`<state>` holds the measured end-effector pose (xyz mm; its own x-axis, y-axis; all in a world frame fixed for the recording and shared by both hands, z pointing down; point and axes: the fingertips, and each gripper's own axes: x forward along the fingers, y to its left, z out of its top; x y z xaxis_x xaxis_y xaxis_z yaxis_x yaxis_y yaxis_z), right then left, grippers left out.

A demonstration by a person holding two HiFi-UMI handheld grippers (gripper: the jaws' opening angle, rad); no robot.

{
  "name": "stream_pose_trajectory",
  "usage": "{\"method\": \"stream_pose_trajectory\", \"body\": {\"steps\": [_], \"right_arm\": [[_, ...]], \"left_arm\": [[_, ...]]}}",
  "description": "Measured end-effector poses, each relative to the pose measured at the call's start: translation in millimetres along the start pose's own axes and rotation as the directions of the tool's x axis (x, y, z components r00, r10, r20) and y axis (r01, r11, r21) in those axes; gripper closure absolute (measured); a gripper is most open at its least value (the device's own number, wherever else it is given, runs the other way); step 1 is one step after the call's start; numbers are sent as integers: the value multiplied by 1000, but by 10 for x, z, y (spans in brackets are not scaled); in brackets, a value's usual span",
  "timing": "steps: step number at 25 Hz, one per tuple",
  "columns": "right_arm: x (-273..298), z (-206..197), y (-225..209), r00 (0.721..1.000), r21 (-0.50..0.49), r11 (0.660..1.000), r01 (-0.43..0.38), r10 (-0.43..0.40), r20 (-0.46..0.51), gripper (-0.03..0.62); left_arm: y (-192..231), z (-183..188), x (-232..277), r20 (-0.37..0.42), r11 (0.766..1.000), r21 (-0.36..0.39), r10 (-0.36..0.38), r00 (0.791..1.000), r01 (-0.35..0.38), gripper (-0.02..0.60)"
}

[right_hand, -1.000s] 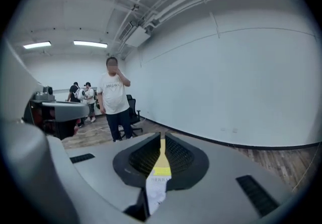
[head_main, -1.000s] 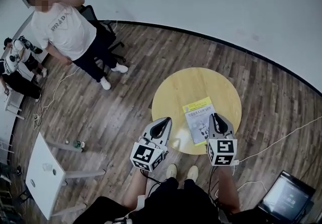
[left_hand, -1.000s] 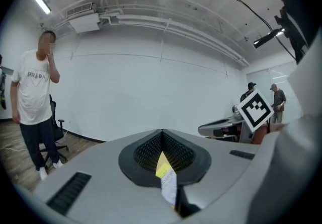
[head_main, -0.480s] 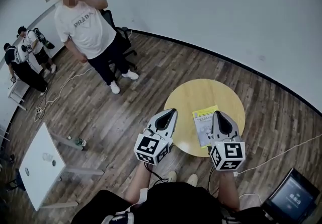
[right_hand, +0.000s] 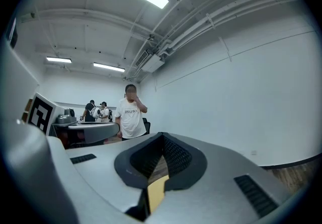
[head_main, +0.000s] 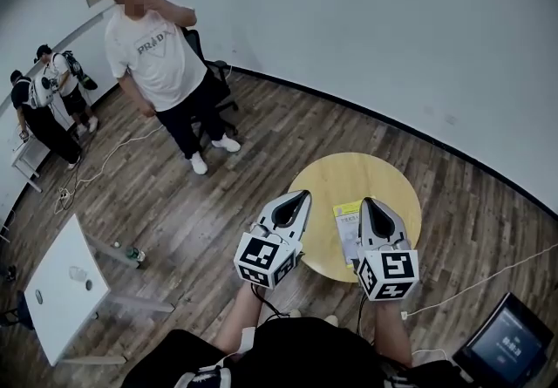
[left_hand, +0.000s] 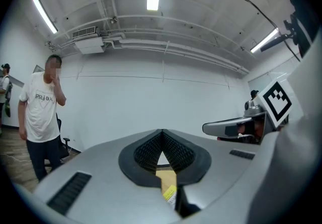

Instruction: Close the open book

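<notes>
Book (head_main: 347, 224) count: one, lying closed and cover up at the near side of the one round yellow counter (head_main: 349, 175), between the two tools. Left tool (head_main: 303, 195): jaws together, empty. Right tool (head_main: 367, 201): jaws together, empty. People: three, one in a white shirt (head_main: 157, 59) and two at far left (head_main: 39, 112).
</notes>
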<state>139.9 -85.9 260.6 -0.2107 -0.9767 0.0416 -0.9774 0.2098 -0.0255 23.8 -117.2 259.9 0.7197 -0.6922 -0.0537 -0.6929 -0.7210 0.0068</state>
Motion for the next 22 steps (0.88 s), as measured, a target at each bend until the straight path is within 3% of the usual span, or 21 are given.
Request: {"method": "stream_pose_trajectory", "body": {"steps": [22], "right_arm": [[-2,-82,70,1000,9,1000,3,-3,-16,591]], "left_arm": [[13,-3,-11,5,1000,-8,-20,1000,20,583]]}}
